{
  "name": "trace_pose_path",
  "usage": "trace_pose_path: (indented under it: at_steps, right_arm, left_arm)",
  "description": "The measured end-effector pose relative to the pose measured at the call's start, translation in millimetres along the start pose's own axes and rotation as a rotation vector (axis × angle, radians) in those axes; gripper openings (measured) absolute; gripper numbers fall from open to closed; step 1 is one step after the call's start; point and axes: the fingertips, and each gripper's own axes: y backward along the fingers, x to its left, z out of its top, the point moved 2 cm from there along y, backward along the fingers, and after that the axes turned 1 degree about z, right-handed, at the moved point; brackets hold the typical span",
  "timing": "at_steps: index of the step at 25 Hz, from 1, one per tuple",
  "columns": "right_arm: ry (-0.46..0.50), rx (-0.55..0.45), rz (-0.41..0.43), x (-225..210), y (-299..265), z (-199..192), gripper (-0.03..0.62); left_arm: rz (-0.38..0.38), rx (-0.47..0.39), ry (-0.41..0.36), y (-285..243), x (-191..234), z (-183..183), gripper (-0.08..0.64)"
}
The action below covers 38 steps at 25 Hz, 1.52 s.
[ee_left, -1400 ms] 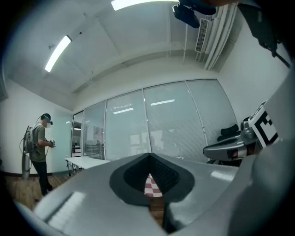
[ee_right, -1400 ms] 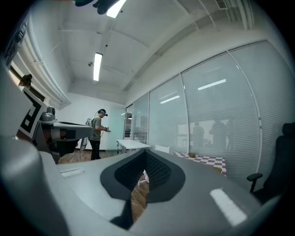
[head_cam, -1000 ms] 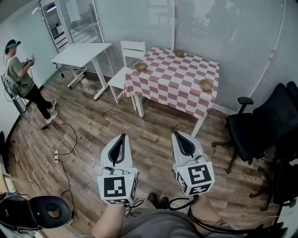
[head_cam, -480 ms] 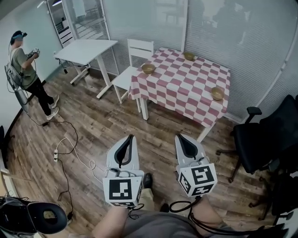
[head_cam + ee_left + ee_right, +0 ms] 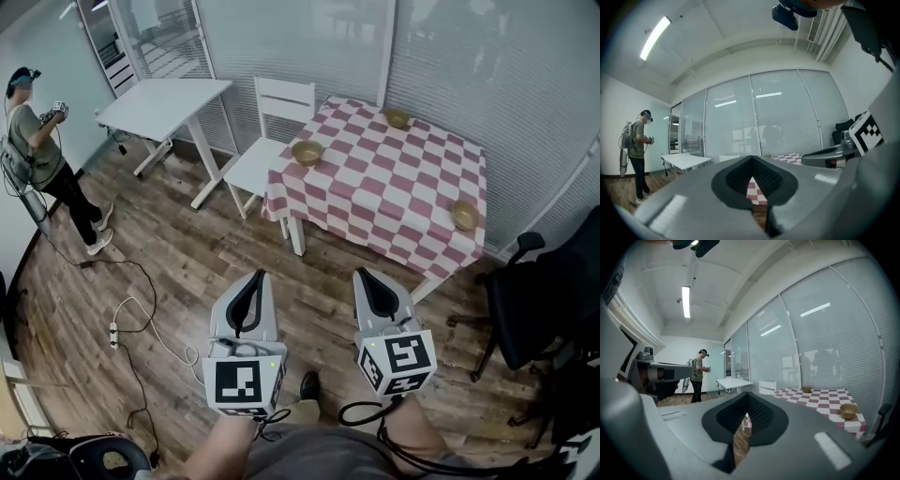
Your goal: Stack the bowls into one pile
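Three brown bowls stand apart on a table with a red and white checked cloth (image 5: 375,192): one at the near left corner (image 5: 307,152), one at the far edge (image 5: 397,118), one at the right edge (image 5: 465,215). My left gripper (image 5: 254,280) and right gripper (image 5: 364,277) are held side by side over the wooden floor, well short of the table, both shut with nothing in them. In the right gripper view the shut jaws (image 5: 749,395) point toward the table, with the right-edge bowl (image 5: 848,410) and the far-edge bowl (image 5: 806,389) showing. The left gripper (image 5: 751,158) is also shut.
A white chair (image 5: 272,131) stands against the table's left side, and a white table (image 5: 164,103) stands further left. A person (image 5: 37,141) stands at the far left. A black office chair (image 5: 544,300) is at the right. A cable and power strip (image 5: 114,333) lie on the floor.
The checked table has grown larger and slid right and down in the head view as I come nearer to it. Both grippers have stayed shut and side by side.
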Motion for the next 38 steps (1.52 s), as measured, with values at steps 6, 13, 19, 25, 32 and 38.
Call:
trace_pose_path:
  at_steps: [6, 13, 19, 25, 32, 38]
  right_arm:
    - [0.025, -0.022, -0.022, -13.0, -65.1, 26.8, 0.026]
    - [0.050, -0.047, -0.055, -18.6, -109.4, 47.6, 0.026]
    - [0.049, -0.023, -0.087, -40.7, -127.2, 43.9, 0.026]
    - [0.030, 0.006, -0.099, -74.8, -167.3, 34.3, 0.026]
    - [-0.025, 0.047, -0.081, -129.8, -246.8, 23.3, 0.026]
    - [-0.055, 0.054, -0.048, -173.3, -315.8, 31.8, 0.026]
  left_arm:
    - [-0.012, -0.027, 0.006, -55.3, 38.1, 11.6, 0.000]
    - [-0.031, -0.074, 0.013, -95.8, 70.4, 13.9, 0.000]
    - [-0.058, -0.041, 0.032, -128.7, 69.6, 0.0, 0.000]
    - [-0.080, 0.002, 0.033, -182.6, 68.0, -19.6, 0.000]
    - [-0.094, 0.072, 0.013, -277.6, 69.3, -35.0, 0.000]
    - [-0.090, 0.103, -0.006, -360.3, 71.4, -27.4, 0.000]
